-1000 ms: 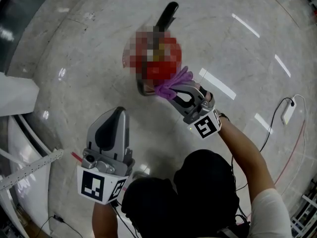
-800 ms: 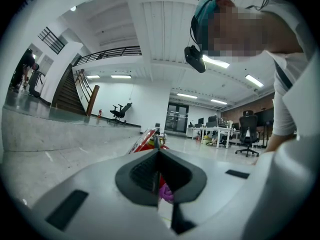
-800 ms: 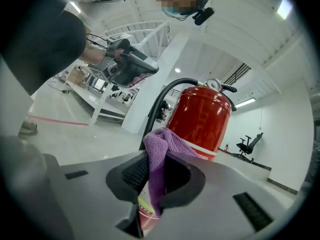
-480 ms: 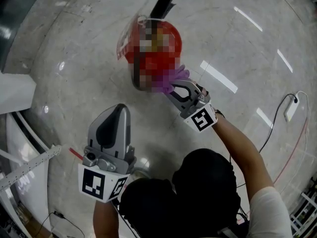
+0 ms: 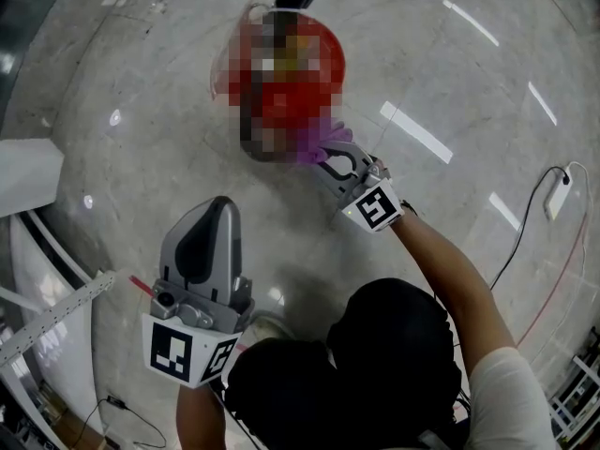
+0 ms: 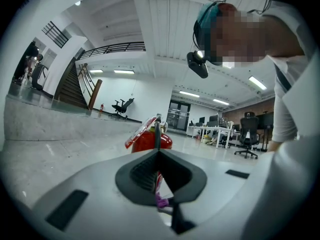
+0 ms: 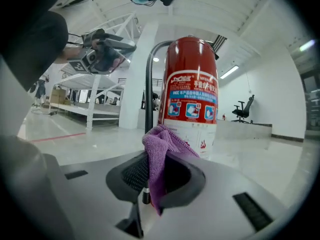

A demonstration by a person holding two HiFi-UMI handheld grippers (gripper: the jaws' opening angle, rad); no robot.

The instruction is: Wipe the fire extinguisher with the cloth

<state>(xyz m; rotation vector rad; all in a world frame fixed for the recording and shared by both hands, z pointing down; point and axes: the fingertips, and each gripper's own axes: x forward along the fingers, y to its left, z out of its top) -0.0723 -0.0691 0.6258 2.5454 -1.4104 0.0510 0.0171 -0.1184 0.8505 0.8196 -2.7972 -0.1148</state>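
The fingers (image 7: pixel 131 173) of my right gripper (image 7: pixel 150 170) were clamped on the purple cloth (image 7: pixel 159 151), its bunched end against the lower side of the red fire extinguisher (image 7: pixel 192 84), which stood upright on the floor (image 5: pixel 450 73). My left gripper (image 5: pixel 208 216) hung well apart from it, fingers together on nothing. The floor was pale polished stone mirroring ceiling strip lights. Around it lay an open hall with a staircase (image 6: pixel 75 86), desks (image 6: pixel 215 131) and office chairs (image 6: pixel 248 141).
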